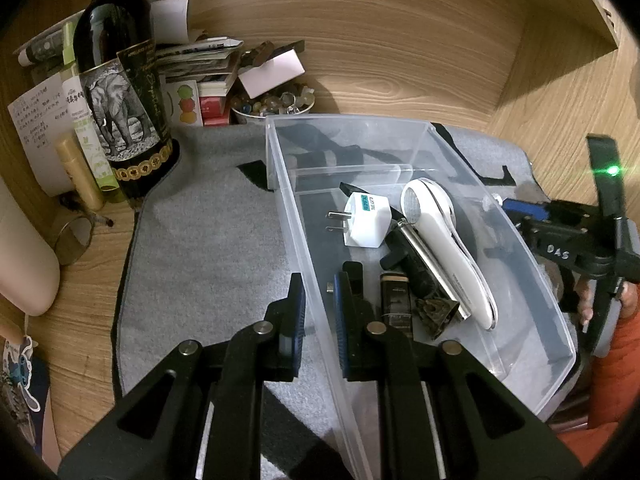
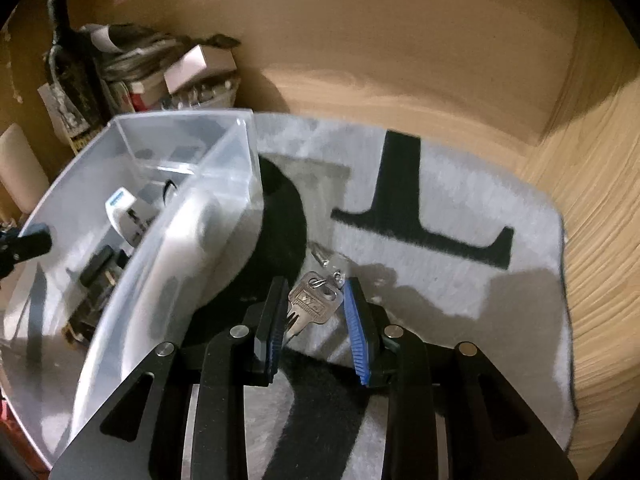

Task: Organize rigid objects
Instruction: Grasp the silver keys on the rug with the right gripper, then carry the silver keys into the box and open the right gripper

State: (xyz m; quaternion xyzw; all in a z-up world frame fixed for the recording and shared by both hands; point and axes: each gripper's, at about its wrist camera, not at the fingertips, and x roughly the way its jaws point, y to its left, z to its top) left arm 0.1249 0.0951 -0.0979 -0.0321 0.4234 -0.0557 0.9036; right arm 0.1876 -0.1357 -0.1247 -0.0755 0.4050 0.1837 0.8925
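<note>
A clear plastic bin (image 1: 532, 276) stands on a grey mat (image 1: 208, 248). It holds a white plug adapter (image 1: 366, 220), a white handheld device (image 1: 444, 240) and several dark small items (image 1: 396, 300). My left gripper (image 1: 320, 312) straddles the bin's left wall with a narrow gap between its fingers; whether it pinches the wall I cannot tell. My right gripper (image 2: 316, 312) is open just right of the bin (image 2: 132, 280), and a silver key (image 2: 314, 302) on a ring lies on the mat (image 2: 460, 280) between its fingers. The right gripper also shows in the left wrist view (image 1: 520, 208).
A dark wine bottle (image 1: 120, 92), small bottles, papers, boxes and a bowl of stones (image 1: 276, 104) crowd the back left corner. Wooden walls (image 1: 420, 52) enclose the back and right. A metal ring (image 1: 74, 240) lies left of the mat.
</note>
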